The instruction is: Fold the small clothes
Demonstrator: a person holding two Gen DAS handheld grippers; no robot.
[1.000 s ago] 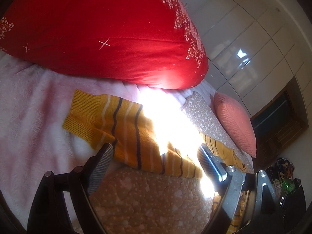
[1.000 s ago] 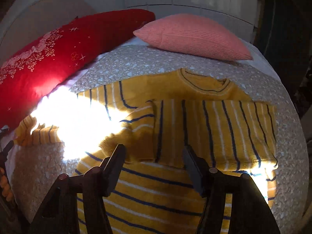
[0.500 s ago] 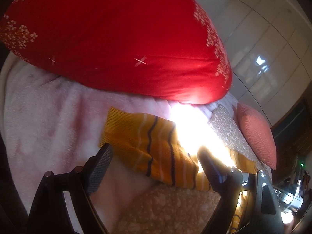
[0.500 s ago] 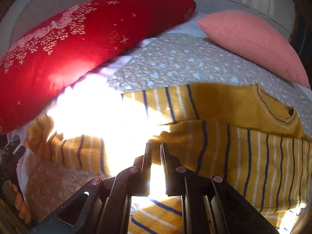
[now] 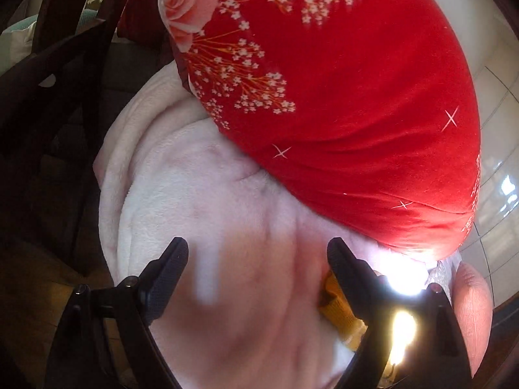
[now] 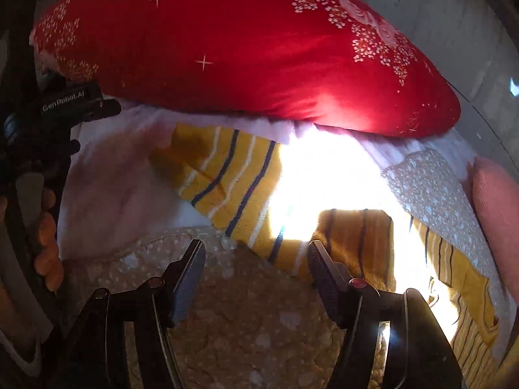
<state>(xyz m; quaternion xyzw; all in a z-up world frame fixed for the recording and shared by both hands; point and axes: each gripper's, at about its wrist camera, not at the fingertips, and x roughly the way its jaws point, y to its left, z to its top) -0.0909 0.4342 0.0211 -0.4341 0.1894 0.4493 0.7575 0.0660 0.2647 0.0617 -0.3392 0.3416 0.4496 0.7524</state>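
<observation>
Soft, pale pink fleece bedding (image 5: 201,194) fills the left wrist view, wrinkled and partly blurred close to the lens. A large red pillow (image 5: 340,97) printed with a pink rose and small white blossoms lies on it and takes up the upper right. Dark wooden furniture (image 5: 55,97) stands off the bed at the left, and glossy white panels (image 5: 496,149) line the far right edge. The left gripper (image 5: 258,253) hangs above the fleece with its fingers spread wide and nothing between them. Only a small yellow patch of the striped sweater (image 5: 337,304) shows, just beside the right-hand finger. A salmon ribbed cushion (image 5: 472,304) sits at the lower right, next to a harsh sun glare.

From the right wrist view, the same red pillow (image 6: 243,48) lies across the top, resting on the fleece (image 6: 110,181). Below it the sweater (image 6: 227,181) lies with one sleeve stretched out to the left, navy and white stripes across yellow knit; strong sunlight washes out its middle. A speckled quilted mat (image 6: 246,317) covers the foreground. The right gripper (image 6: 256,262) hovers over the mat with fingers wide apart, holding nothing, its right-hand finger near the sweater's edge. The left gripper's black body (image 6: 65,103) shows at the left edge.
</observation>
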